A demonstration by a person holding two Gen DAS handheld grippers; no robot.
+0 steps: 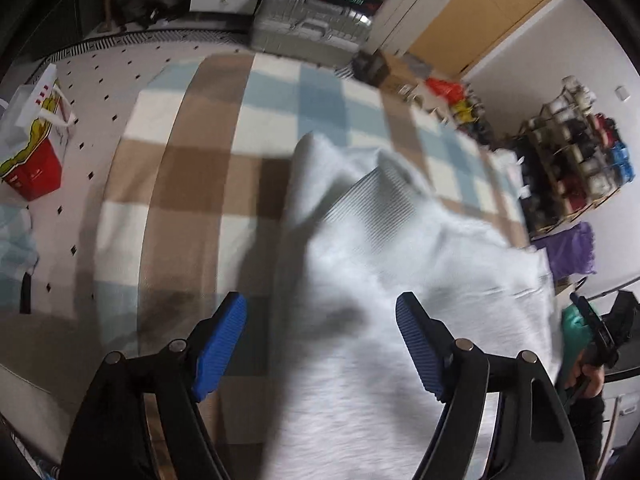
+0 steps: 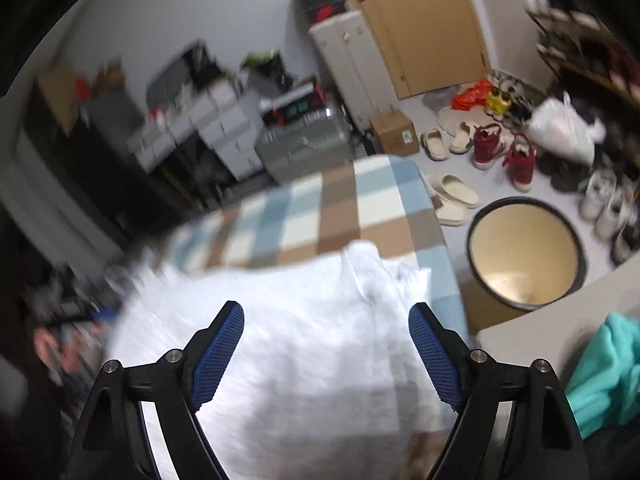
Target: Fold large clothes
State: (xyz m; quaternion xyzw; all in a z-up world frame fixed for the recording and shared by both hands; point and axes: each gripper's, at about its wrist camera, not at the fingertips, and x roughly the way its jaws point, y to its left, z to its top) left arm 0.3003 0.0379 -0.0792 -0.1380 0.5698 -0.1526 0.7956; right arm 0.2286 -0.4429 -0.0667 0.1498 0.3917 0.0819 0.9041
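Both cams ride the grippers, tilted down, close over the white garment [image 1: 400,280] on the checked blanket [image 1: 208,152]. Left view faces the blanket's far edge and the silver suitcase [image 1: 308,28] beyond; right view sees that same suitcase [image 2: 304,148], blanket, garment.

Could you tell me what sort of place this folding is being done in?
Probably a lived-in room at home: a white garment lies on a checked blanket, with shoes and a suitcase beside a wooden door.

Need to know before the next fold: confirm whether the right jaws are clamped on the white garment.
No: the right gripper stands open above the white garment, gripping nothing.
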